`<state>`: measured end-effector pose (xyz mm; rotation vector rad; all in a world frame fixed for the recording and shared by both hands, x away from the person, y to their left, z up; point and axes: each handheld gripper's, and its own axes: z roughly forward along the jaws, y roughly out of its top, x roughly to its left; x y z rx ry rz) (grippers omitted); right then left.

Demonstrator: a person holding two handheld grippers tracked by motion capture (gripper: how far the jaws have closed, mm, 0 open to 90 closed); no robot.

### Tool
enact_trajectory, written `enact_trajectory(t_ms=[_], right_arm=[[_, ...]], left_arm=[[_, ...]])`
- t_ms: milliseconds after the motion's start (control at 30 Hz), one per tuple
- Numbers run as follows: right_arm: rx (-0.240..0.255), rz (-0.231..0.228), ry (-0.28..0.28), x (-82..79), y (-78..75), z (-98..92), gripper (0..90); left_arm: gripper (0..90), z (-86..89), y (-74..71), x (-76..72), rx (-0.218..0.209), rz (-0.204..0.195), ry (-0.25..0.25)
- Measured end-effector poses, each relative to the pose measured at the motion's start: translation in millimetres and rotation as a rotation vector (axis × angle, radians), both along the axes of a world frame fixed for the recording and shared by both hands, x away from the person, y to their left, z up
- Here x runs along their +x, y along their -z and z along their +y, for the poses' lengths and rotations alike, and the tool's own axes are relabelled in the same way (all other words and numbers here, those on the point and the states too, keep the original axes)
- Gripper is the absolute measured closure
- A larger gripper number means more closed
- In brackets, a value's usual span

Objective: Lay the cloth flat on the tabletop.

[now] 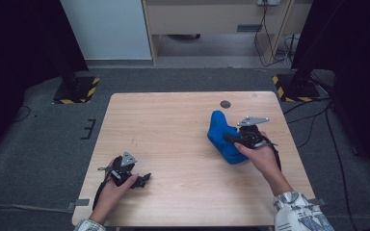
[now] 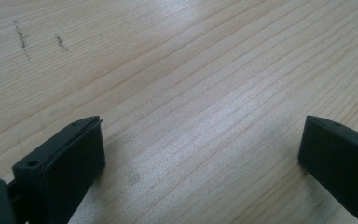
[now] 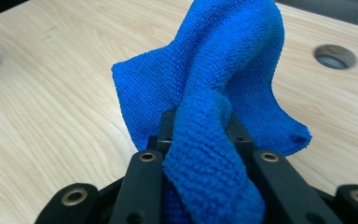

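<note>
A blue microfibre cloth [image 1: 222, 137] hangs bunched over the right half of the wooden table [image 1: 173, 130]. My right gripper [image 1: 235, 139] is shut on a fold of it and holds it lifted, its lower end near the tabletop. In the right gripper view the cloth [image 3: 205, 93] drapes forward from between the two black jaws, which pinch a thick roll of it; my right gripper [image 3: 200, 133] has the fold squeezed tight. My left gripper [image 1: 144, 179] rests low at the table's front left, open. Its fingers [image 2: 70, 158] stand wide apart over bare wood.
A round cable hole [image 1: 225, 104] sits near the table's far edge, right of centre, and appears as the cable hole [image 3: 334, 56] behind the cloth. Yellow-black striped stand feet [image 1: 77, 90] lie on the floor past the table's far corners.
</note>
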<state>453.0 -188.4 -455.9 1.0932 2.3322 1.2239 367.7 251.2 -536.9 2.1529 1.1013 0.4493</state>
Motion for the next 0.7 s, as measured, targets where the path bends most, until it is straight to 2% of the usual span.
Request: enact_trajectory(t_ms=[567,700], right_arm=[[0.007,0.004,-0.127,-12.8,0.4,58.4,73.3],[-0.019,0.007,-0.155,-16.2,6.1,73.3,73.2]], left_arm=[[0.0,-0.1,0.1,0.1,-0.001,0.001,-0.001],[0.0,-0.2,0.1,0.3,-0.003,0.001,0.0]])
